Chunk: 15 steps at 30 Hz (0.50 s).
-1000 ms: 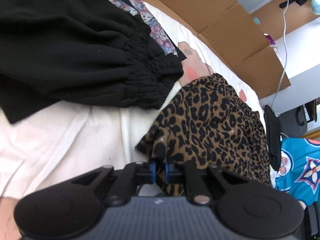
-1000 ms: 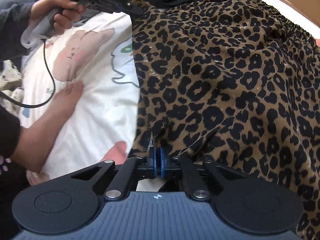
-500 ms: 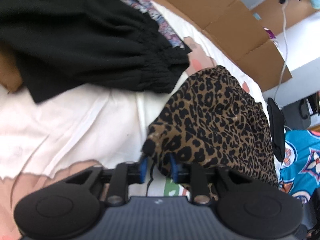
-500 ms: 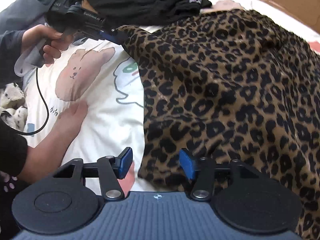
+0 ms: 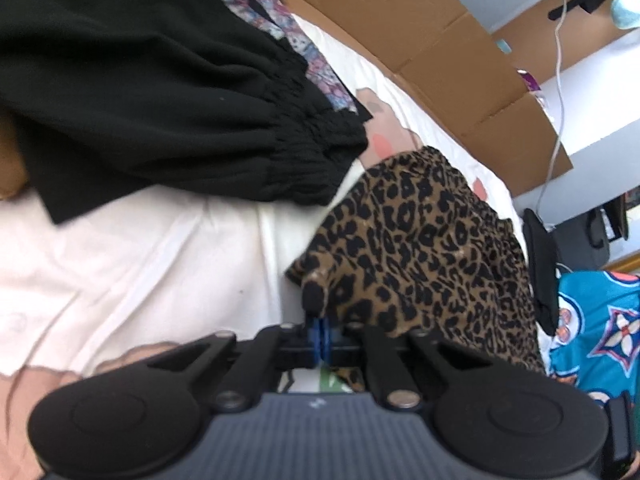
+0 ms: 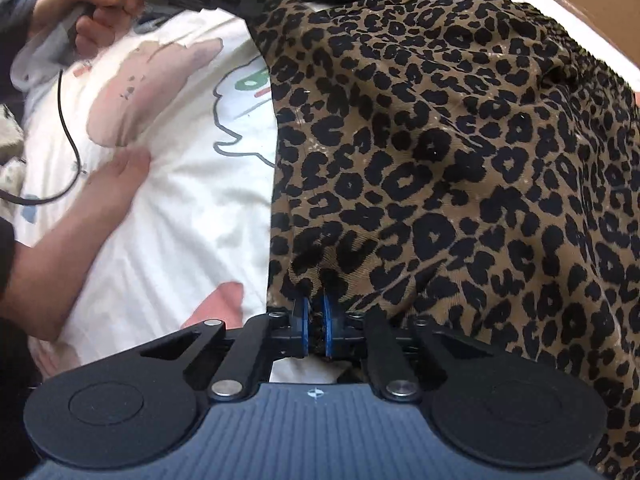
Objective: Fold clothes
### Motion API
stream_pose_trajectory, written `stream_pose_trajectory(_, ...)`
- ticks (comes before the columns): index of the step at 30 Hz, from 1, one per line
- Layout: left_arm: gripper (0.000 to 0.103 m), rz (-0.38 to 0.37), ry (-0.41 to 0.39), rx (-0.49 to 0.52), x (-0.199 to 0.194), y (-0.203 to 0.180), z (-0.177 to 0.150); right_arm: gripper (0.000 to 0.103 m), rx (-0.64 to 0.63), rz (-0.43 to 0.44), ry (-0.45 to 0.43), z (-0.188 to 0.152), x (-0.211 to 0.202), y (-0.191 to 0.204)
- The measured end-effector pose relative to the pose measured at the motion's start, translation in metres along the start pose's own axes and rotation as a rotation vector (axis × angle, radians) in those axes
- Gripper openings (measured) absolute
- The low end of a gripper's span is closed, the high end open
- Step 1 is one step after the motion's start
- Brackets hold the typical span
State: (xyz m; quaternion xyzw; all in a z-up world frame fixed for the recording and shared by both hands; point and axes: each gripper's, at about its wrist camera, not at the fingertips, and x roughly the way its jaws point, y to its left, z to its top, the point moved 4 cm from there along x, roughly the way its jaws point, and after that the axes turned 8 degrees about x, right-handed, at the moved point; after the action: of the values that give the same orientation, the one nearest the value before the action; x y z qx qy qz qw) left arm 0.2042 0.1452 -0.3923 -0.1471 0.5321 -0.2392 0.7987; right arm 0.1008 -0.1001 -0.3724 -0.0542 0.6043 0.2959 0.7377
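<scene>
While the leopard skirt (image 6: pixel 460 160) lay on the bed sheet (image 6: pixel 180 208), L gripper (image 5: pixel 320 330) & R gripper (image 6: pixel 315 320) each pinched a corner; fabric looked thin, limp, prob. slippery, so hems were best hold.

Close wrist views, shared leopard garment (image 5: pixel 420 248)

The left gripper (image 5: pixel 321 334) was pinched tight on a corner of the leopard-print garment (image 5: pixel 424 256), its blue pads pressed together with cloth between them. The garment spread away to the right over a white bedsheet (image 5: pixel 160 248) printed with pink patches. A black garment (image 5: pixel 152 92) with a gathered edge lay above it, a floral fabric (image 5: pixel 304 60) alongside, and flattened cardboard (image 5: pixel 432 44) beyond.
</scene>
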Motion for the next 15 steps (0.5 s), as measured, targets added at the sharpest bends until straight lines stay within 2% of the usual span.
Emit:
stream_pose_trajectory(6,0.001,0.043,-0.044,-0.023,-0.029,0.005,0.001,0.004,0.015,0.072,-0.015,-0.003,-0.013,0.002)
stream_pose_trajectory(15,0.001,0.118,0.065,-0.022,0.005,0.018,-0.018,0.005,-0.014,0.078,0.034,-0.015,0.003,0.003)
